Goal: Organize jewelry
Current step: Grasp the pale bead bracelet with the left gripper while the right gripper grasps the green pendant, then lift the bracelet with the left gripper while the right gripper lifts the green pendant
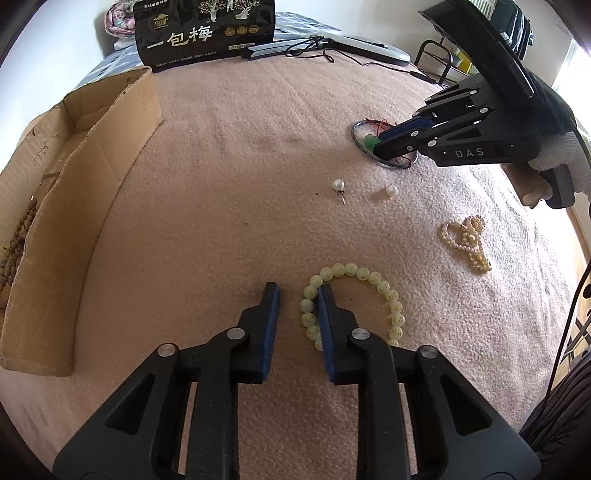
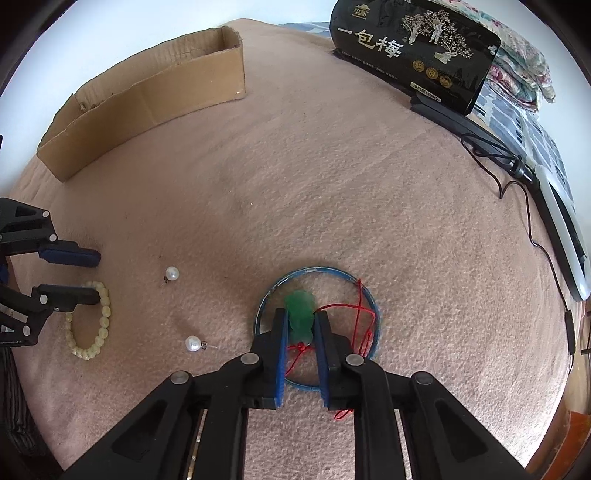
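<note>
While your right gripper (image 2: 301, 314) pointed steeply down at the bedding, its blue pads sat narrow and clamped on the green pendant (image 2: 298, 304), one pad against each side. That pendant lay inside the blue bangle (image 2: 325, 268), and its red cord (image 2: 360, 310) trailed in loops across the bangle's right rim and back under your fingers. Your white-gloved hand (image 1: 561, 155) gripped the tool's handle. Your left gripper (image 1: 298, 291) stood with a modest gap between its pads – one side of the pale green bead bracelet (image 1: 369, 275) ran up through that gap, close against the right pad, but the left pad was clear of the beads, so nothing was gripped there. The rest of the bracelet curved off to the right of that gripper, flat on the pink blanket (image 1: 240, 166). Between your two tools lay two pearl earrings, one (image 1: 338, 184) with its post showing and the other (image 1: 391, 190) just beside it, apart from each other. A bunched pearl strand (image 1: 465, 240) rested farther right, near neither gripper. Along the blanket's left edge stood the open cardboard box (image 1: 92, 184), with a string of brown beads (image 1: 16, 243) already lying inside it. At the far end a black printed bag (image 1: 207, 33) stood upright, and a flat grey device (image 1: 280, 48) with a black cord lay beside it.
</note>
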The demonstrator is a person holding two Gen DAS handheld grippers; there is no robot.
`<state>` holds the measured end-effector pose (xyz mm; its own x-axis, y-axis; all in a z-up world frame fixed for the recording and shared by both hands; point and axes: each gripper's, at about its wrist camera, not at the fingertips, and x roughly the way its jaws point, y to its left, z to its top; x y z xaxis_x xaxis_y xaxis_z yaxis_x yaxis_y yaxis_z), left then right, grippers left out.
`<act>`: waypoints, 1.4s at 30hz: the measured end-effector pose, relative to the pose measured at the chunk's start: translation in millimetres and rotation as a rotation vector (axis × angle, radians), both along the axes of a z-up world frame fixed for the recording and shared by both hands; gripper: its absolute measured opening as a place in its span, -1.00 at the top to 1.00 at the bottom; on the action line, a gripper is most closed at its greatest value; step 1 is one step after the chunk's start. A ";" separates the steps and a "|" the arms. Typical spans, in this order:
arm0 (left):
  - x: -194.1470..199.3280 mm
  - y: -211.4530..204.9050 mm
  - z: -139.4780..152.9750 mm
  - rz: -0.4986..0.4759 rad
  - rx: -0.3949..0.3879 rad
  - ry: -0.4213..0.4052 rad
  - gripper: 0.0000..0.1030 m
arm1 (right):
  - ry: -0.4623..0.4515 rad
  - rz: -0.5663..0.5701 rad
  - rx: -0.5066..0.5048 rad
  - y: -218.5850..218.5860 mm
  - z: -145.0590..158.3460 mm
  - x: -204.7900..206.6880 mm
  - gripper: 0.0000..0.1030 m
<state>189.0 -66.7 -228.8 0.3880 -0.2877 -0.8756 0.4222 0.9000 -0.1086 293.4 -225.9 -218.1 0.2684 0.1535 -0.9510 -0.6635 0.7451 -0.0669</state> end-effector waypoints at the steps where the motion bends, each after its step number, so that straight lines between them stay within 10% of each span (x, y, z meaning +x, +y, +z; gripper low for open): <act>1: 0.4 0.7 -0.1 0.001 -0.001 0.000 0.82 | -0.001 -0.010 0.007 -0.9 0.5 -0.1 0.77; 17: -7.6 11.2 23.4 0.049 -0.073 -0.035 0.90 | -0.055 -0.231 0.264 -47.3 48.6 -4.3 0.77; 42: -28.8 45.3 87.2 0.107 -0.143 -0.152 0.90 | -0.188 -0.285 0.436 -43.0 147.5 -37.1 0.77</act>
<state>160.1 -21.3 -141.6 0.5469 -0.3546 -0.7584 0.3464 0.9205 -0.1806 256.3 -268.9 -70.6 0.5156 0.4190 -0.7474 -0.4380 0.8786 0.1903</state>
